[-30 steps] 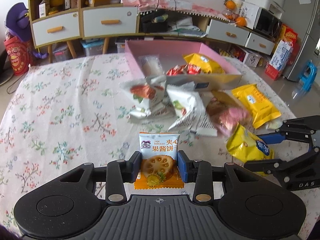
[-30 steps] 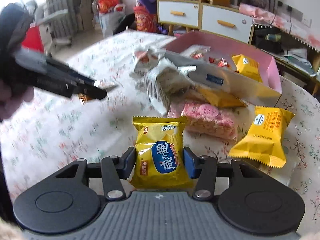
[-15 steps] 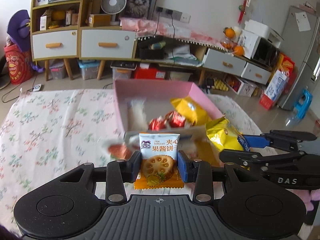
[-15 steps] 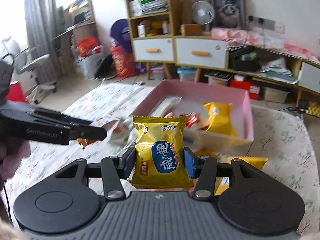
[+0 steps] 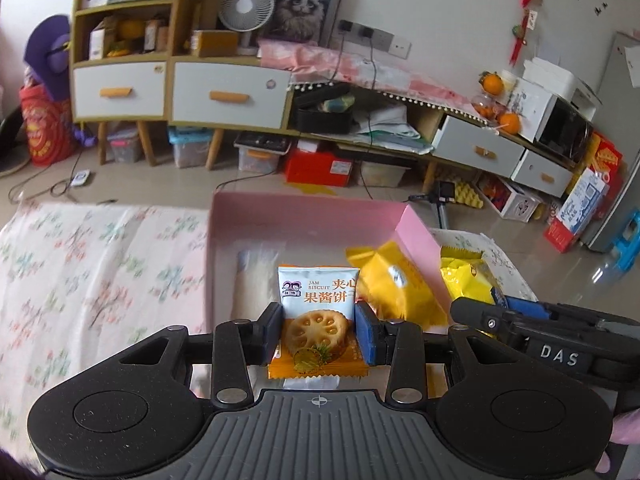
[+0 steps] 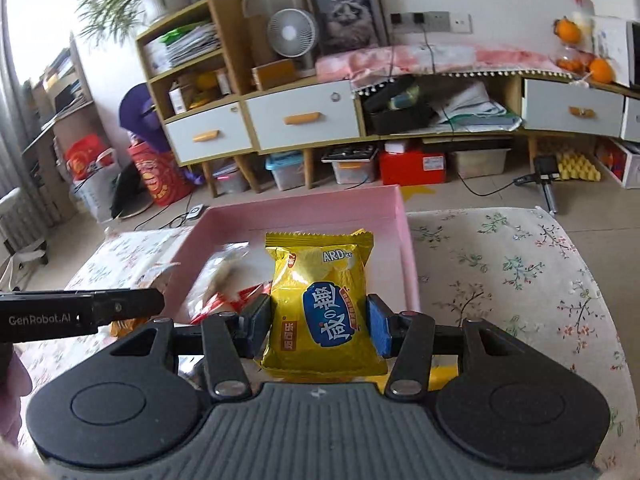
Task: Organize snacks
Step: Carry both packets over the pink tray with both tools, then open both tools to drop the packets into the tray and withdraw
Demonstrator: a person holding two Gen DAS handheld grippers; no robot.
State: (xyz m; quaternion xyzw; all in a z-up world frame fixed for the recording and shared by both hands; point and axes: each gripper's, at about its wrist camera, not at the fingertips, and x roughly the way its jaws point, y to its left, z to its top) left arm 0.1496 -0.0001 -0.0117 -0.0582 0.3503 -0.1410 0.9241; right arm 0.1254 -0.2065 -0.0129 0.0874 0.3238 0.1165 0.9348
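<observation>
My left gripper [image 5: 320, 330] is shut on a white and orange jam biscuit packet [image 5: 318, 292] and holds it over the near part of the pink box [image 5: 280, 216]. My right gripper [image 6: 320, 322] is shut on a yellow snack packet [image 6: 320, 300] and holds it above the pink box [image 6: 304, 204], near its right side. A yellow packet [image 5: 394, 284] and a clear bag [image 5: 256, 276] lie in the box. The right gripper [image 5: 532, 322] shows at the left wrist view's right edge; the left gripper [image 6: 80, 314] at the right wrist view's left edge.
The box sits on a floral tablecloth [image 5: 80, 272], which also shows in the right wrist view [image 6: 500, 272]. Red-wrapped snacks and a clear bag [image 6: 224, 276] lie in the box. Behind the table are drawer cabinets [image 5: 180, 88], storage bins and a fan [image 6: 290, 34].
Both grippers have lifted with their packets from the snack pile on the table and moved forward to the pink box, which now fills the area just ahead of them.
</observation>
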